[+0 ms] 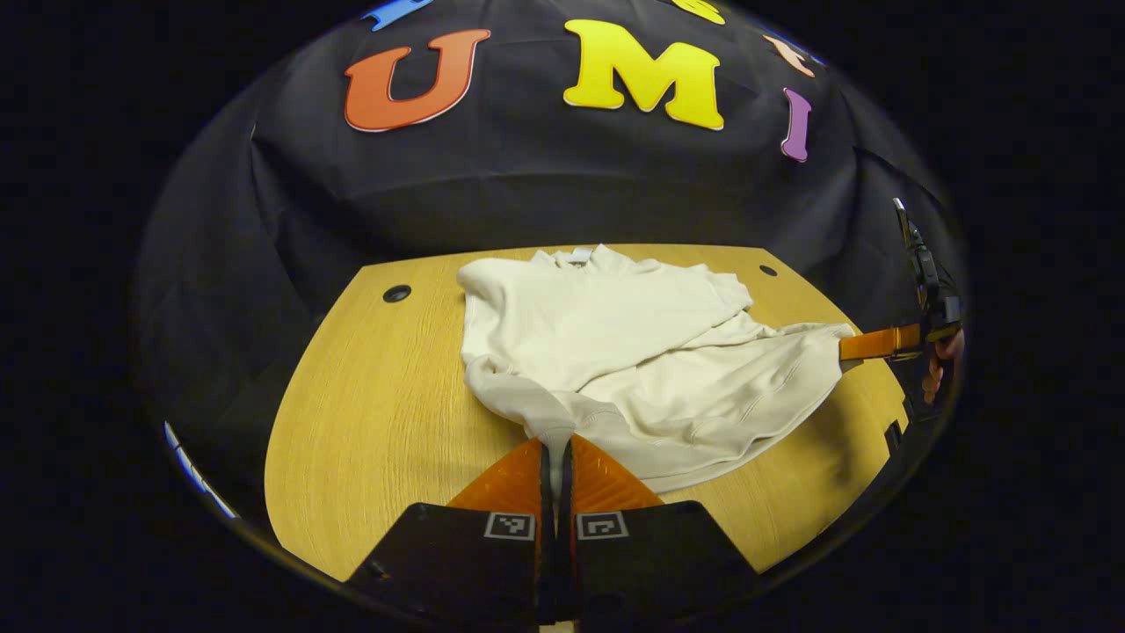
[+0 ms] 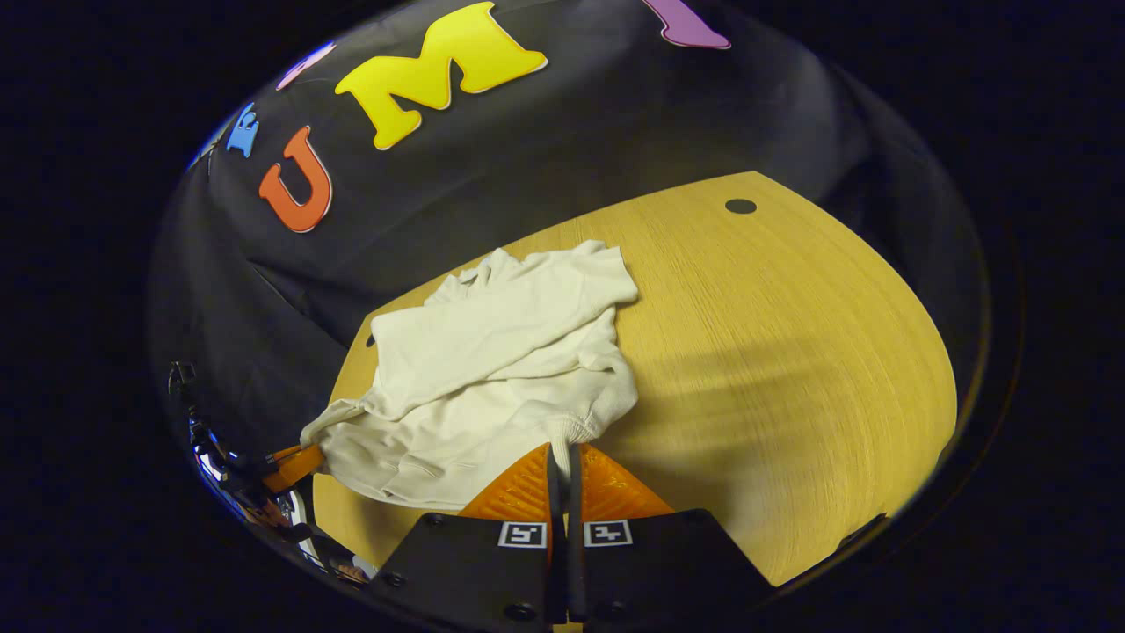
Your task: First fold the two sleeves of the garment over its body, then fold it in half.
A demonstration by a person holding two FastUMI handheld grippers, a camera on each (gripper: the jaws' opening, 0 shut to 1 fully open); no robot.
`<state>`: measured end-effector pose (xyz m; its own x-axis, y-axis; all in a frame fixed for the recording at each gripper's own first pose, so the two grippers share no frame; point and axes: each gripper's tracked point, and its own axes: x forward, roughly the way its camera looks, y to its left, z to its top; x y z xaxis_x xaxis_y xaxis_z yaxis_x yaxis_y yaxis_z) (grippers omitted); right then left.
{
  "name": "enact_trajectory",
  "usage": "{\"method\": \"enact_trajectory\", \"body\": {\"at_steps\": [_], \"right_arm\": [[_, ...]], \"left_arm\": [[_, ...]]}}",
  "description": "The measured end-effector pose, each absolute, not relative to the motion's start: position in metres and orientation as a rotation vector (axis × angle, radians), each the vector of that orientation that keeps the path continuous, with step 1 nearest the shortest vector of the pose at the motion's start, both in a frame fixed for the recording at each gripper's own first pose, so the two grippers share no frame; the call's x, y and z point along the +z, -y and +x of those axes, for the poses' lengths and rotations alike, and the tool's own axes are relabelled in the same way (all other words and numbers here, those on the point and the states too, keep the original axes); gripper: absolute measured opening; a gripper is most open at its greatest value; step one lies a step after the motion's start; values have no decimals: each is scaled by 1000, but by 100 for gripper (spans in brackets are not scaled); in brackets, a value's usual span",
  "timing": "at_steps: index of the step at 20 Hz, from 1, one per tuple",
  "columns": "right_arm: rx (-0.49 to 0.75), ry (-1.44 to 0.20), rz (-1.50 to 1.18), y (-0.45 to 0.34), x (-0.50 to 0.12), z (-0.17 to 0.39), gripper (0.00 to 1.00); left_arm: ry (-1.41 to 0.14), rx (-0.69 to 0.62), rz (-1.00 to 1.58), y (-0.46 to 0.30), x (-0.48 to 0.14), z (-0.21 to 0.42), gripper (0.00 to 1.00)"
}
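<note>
Garment: cream fabric sweatshirt (image 1: 615,352), sleeves folded over body, on wooden table (image 1: 369,413).
Left gripper (image 1: 555,448): fingers clamped on cuff.
Right gripper (image 2: 562,453): fingers clamped on hem corner.

The garment's (image 1: 615,352) pinched cuff is disappearing between the left gripper's (image 1: 555,453) fingers. In the right gripper view the other gripper (image 2: 294,464) is being cropped by the edge, its holder's hand too blurred to make out.

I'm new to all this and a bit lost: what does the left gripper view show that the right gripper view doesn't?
Left gripper view: two round holes along the table's back edge, plus the neck label of the garment. Right gripper view: a wide bare stretch of table beside the garment. Both: the pale garment on the wooden table, pinched by each gripper's fingers.
</note>
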<state>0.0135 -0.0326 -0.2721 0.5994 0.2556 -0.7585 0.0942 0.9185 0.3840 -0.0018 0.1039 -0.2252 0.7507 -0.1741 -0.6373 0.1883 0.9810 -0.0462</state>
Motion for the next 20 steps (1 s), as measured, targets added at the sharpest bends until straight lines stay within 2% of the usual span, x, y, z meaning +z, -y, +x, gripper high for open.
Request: {"method": "enact_trajectory", "body": {"at_steps": [5,12,16,20], "right_arm": [[160,-820,378,26,-207,71,0],[215,-733,322,19,-161,167,1],[217,-716,304,18,-154,221,1],[218,-721,282,12,-175,266,0]], "left_arm": [[-609,-199,7,-110,-180,41,3],[-565,-162,-114,-116,-128,121,4],[-554,-134,-233,-119,-112,176,3],[-572,-105,-272,-123,-129,224,3]]}}
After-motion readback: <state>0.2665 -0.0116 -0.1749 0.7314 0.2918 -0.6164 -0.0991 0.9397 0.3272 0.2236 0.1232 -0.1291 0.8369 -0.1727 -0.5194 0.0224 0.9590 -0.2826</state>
